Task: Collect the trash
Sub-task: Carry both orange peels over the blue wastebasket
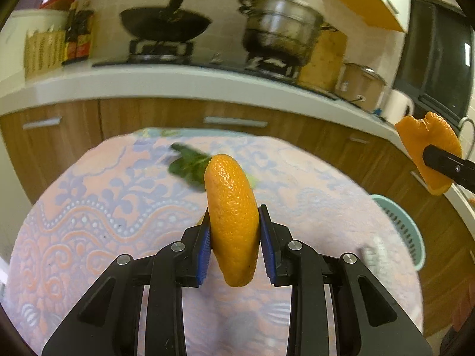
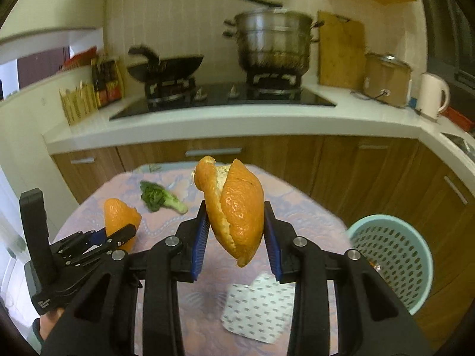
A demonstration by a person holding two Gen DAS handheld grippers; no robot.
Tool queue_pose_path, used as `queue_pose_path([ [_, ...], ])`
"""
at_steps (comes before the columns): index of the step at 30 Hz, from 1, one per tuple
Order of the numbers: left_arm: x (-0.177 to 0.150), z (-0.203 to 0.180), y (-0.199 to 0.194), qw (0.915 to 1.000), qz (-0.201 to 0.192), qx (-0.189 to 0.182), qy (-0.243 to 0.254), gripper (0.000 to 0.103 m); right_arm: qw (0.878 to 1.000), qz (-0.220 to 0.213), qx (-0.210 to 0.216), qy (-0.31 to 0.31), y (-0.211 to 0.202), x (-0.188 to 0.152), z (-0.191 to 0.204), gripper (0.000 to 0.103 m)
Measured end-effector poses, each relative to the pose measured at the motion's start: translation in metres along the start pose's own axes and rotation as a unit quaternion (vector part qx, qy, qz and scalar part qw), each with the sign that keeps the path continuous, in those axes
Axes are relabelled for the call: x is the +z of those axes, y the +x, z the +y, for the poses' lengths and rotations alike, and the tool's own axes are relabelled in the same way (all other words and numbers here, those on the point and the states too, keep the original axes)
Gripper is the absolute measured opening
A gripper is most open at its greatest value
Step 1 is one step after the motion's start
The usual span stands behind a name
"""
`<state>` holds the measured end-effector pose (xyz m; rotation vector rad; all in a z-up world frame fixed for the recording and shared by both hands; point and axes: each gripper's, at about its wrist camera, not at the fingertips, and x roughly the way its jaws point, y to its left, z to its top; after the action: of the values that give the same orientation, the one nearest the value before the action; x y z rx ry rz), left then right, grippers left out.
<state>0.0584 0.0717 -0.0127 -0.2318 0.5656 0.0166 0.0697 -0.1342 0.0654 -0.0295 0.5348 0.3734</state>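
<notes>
My left gripper (image 1: 234, 231) is shut on an orange peel (image 1: 233, 216) and holds it above the patterned tablecloth (image 1: 104, 207). My right gripper (image 2: 234, 231) is shut on a second, split orange peel (image 2: 237, 210), also held above the table. Each gripper shows in the other view: the right one with its peel (image 1: 427, 151) at the far right, the left one with its peel (image 2: 120, 216) at the lower left. A green vegetable scrap (image 2: 161, 198) lies on the cloth behind them. A light blue perforated bin (image 2: 394, 255) stands right of the table.
A patterned paper piece (image 2: 258, 308) lies on the cloth under my right gripper. Behind the table is a counter (image 2: 237, 118) with a stove, a wok (image 2: 169, 65), a steel pot (image 2: 273, 41), a cutting board, a kettle (image 2: 432, 95) and wooden cabinets below.
</notes>
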Motion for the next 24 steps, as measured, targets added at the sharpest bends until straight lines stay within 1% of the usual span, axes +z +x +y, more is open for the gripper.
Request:
queue_pose_path([
  [2,0.006,-0.014,-0.009,0.9999,-0.006,-0.007,0.013,0.028,1.000,-0.016,-0.009,0.010,-0.018,0.002,-0.015,0.032],
  [6,0.025,-0.048,-0.023,0.9988,-0.014,-0.032,0.035,0.028,0.999,-0.029,-0.021,0.036,-0.040,0.005,-0.047,0.032],
  [9,0.034,-0.081,-0.030,0.9968,-0.022,-0.042,0.064,0.028,0.996,-0.039,-0.045,0.058,-0.056,0.003,-0.079,0.032],
  [11,0.038,-0.104,-0.032,0.9949,-0.021,-0.057,0.081,0.028,0.995,-0.042,-0.058,0.072,-0.062,-0.001,-0.099,0.032],
  [15,0.043,-0.146,-0.027,0.9906,-0.006,-0.086,0.106,0.028,0.989,-0.039,-0.077,0.116,-0.068,-0.012,-0.145,0.032],
  [19,0.043,-0.188,-0.012,0.9848,0.020,-0.116,0.127,0.028,0.983,-0.033,-0.092,0.156,-0.069,-0.028,-0.190,0.032],
  [21,0.042,-0.212,-0.002,0.9808,0.032,-0.126,0.146,0.028,0.980,-0.028,-0.097,0.171,-0.067,-0.034,-0.206,0.032],
  [24,0.041,-0.235,0.015,0.9761,0.048,-0.134,0.164,0.028,0.975,-0.017,-0.108,0.193,-0.059,-0.044,-0.229,0.032],
])
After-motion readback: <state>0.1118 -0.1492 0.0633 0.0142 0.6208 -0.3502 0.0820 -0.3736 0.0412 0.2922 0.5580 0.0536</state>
